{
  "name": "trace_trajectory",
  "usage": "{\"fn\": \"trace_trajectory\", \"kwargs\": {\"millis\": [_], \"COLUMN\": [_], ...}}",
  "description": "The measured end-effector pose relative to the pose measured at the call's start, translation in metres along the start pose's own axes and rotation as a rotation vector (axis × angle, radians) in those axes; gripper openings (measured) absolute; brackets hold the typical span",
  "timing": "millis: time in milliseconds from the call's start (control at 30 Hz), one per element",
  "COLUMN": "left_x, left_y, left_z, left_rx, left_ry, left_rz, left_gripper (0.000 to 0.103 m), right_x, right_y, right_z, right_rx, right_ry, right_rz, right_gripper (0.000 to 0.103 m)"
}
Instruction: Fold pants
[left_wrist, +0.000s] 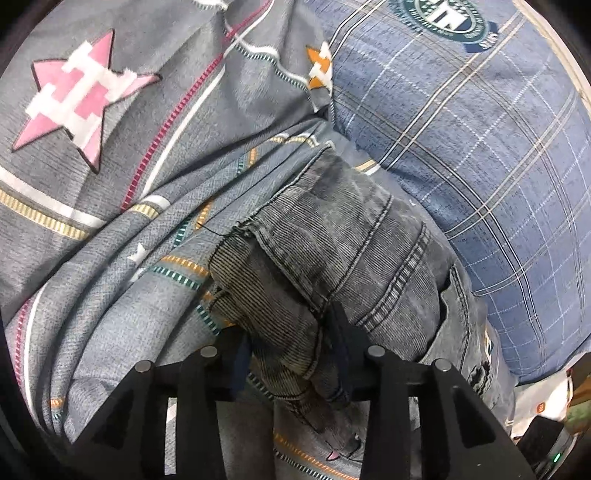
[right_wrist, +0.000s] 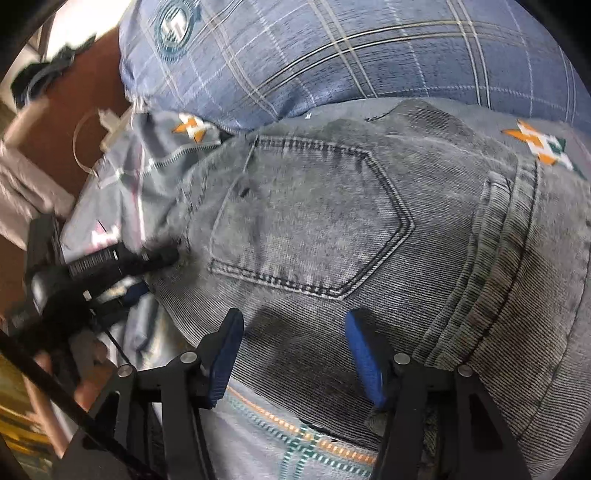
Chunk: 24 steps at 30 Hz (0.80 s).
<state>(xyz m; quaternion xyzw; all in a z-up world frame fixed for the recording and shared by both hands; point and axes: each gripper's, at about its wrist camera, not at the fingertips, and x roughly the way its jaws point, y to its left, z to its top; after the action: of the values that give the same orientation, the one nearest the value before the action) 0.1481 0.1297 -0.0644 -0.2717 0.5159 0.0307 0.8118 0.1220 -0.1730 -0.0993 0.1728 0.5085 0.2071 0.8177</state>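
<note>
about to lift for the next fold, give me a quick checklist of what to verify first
1. left gripper has denim of the jeans between its fingers: ok, a bunched fold sits there.
2. right gripper gripping the jeans: not ok, its blue pads stand apart over the cloth.
3. Back pocket lying flat: ok.
4. Jeans clear of the plaid pillow: not ok, their far edge meets it.
5. Bedsheet caught in the left grip: cannot tell.
</note>
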Motion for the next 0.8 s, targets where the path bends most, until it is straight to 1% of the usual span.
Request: {"fn": "trace_trajectory", "kwargs": {"millis": [33, 67, 133, 200, 233, 300, 333, 400, 433, 467, 500, 567, 600, 667, 700, 733, 767, 800], "left_x": [-0.001, -0.010, -0.029, -0.051, -0.062, -0.083, -0.091, -0.104, -0.111, -0.114, -0.116, -0.114, -0.112, -0.097, -0.090, -0.078, -0.060, -0.044], "left_y": [-0.002, -0.009, -0.025, -0.048, -0.059, -0.085, -0.099, -0.130, -0.152, -0.165, -0.178, -0.207, -0.216, -0.235, -0.238, -0.242, -0.245, -0.245], "left_z": [0.000, -0.003, -0.009, -0.018, -0.022, -0.034, -0.041, -0.060, -0.076, -0.088, -0.101, -0.131, -0.145, -0.178, -0.187, -0.199, -0.207, -0.209], "left_rx": [0.006, 0.037, 0.113, 0.212, 0.258, 0.356, 0.408, 0.522, 0.605, 0.659, 0.713, 0.837, 0.883, 0.983, 1.013, 1.045, 1.051, 1.037], "left_ry": [-0.008, -0.039, -0.114, -0.190, -0.220, -0.279, -0.306, -0.351, -0.371, -0.377, -0.377, -0.360, -0.338, -0.255, -0.228, -0.177, -0.101, -0.044], "left_rz": [0.002, 0.006, 0.019, 0.007, -0.008, -0.032, -0.040, -0.065, -0.094, -0.117, -0.146, -0.215, -0.246, -0.330, -0.349, -0.368, -0.377, -0.376], "left_gripper": [0.021, 0.019, 0.018, 0.018, 0.017, 0.017, 0.017, 0.016, 0.015, 0.010, 0.010, 0.009, 0.009, 0.008, 0.008, 0.008, 0.009, 0.009], "right_x": [0.000, 0.000, -0.011, -0.043, -0.068, -0.110, -0.131, -0.158, -0.167, -0.173, -0.176, -0.179, -0.177, -0.173, -0.169, -0.165, -0.160, -0.157], "right_y": [0.002, 0.006, 0.003, -0.006, -0.015, -0.033, -0.045, -0.071, -0.087, -0.102, -0.118, -0.153, -0.164, -0.189, -0.196, -0.202, -0.203, -0.206], "right_z": [-0.001, -0.001, -0.001, 0.001, 0.004, 0.005, 0.003, -0.002, -0.003, -0.003, -0.004, -0.006, -0.009, -0.016, -0.018, -0.019, -0.019, -0.018], "right_rx": [-0.021, -0.032, -0.016, 0.025, 0.048, 0.110, 0.148, 0.211, 0.251, 0.296, 0.346, 0.471, 0.523, 0.633, 0.669, 0.697, 0.710, 0.719], "right_ry": [-0.004, -0.005, -0.014, -0.080, -0.127, -0.203, -0.241, -0.304, -0.324, -0.339, -0.353, -0.373, -0.375, -0.375, -0.370, -0.360, -0.353, -0.343], "right_rz": [-0.013, -0.021, 0.011, 0.053, 0.065, 0.070, 0.060, 0.064, 0.066, 0.069, 0.083, 0.156, 0.194, 0.297, 0.338, 0.372, 0.386, 0.384], "right_gripper": [0.063, 0.063, 0.062, 0.063, 0.065, 0.081, 0.082, 0.083, 0.083, 0.083, 0.083, 0.083, 0.083, 0.084, 0.084, 0.084, 0.084, 0.084]}}
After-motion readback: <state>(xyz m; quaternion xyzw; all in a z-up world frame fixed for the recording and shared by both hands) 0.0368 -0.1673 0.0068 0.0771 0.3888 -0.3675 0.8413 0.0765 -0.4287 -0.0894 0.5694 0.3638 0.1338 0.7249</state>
